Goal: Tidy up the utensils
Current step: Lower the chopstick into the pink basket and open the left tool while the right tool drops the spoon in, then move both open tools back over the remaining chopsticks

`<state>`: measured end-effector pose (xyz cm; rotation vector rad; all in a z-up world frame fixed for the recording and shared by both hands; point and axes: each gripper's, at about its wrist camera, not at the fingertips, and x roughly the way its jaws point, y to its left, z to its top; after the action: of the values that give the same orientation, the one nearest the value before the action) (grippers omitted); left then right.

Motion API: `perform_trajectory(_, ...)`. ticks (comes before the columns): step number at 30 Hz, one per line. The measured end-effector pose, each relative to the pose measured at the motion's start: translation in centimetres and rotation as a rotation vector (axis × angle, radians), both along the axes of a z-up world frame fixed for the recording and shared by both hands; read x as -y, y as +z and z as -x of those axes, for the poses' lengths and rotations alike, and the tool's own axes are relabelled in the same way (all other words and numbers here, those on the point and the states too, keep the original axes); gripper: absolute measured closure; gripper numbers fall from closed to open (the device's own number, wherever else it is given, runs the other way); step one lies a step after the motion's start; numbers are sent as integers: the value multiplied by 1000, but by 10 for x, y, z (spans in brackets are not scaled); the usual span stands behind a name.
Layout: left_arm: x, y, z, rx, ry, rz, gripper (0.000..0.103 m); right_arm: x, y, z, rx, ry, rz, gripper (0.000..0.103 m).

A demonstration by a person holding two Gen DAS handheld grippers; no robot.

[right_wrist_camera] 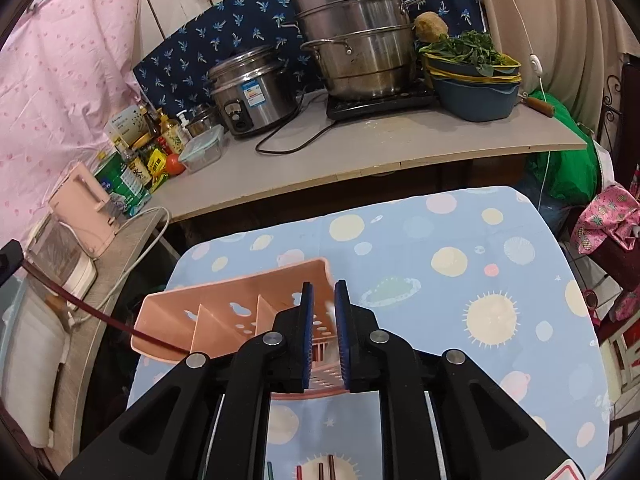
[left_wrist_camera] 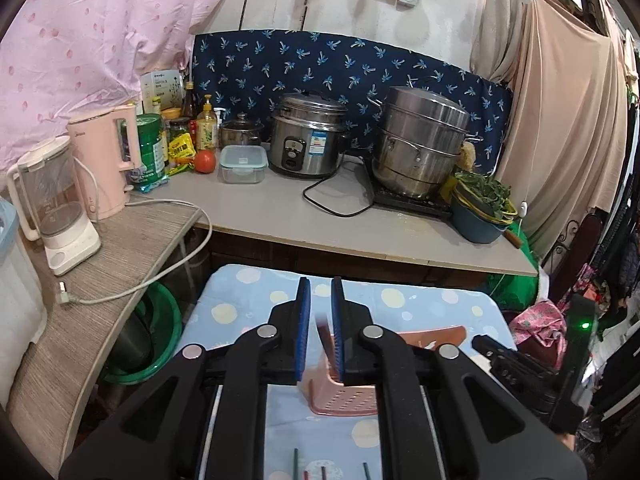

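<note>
Your left gripper [left_wrist_camera: 321, 330] pinches a dark chopstick [right_wrist_camera: 100, 316] entering the pink holder [right_wrist_camera: 224, 308] at nine o'clock, your right gripper [right_wrist_camera: 323, 330] clamps its near wall, and several chopsticks [right_wrist_camera: 320, 470] remain at six o'clock.

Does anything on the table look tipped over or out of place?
Yes. The pink utensil holder lies on its side on the space-print tablecloth, compartments facing sideways, and a dark red chopstick pokes into its left end.
</note>
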<state>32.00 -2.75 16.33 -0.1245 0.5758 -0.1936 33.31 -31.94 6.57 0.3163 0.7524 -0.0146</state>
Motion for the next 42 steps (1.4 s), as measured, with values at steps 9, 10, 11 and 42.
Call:
perform_trajectory(9, -10, -4, 17, -15, 27, -11, 77, -4, 9, 32, 14, 16, 13, 89)
perform_trajectory(10, -10, -4, 19, -16, 27, -12, 76, -4, 9, 37, 15, 18, 9, 88)
perform_trajectory(11, -11, -5, 23, -19, 29, -14, 75, -6, 10, 43, 15, 21, 6, 88)
perform_trajectory(42, -40, -122, 153, -253, 15, -98, 71, -46, -66, 224, -153, 85, 51, 74)
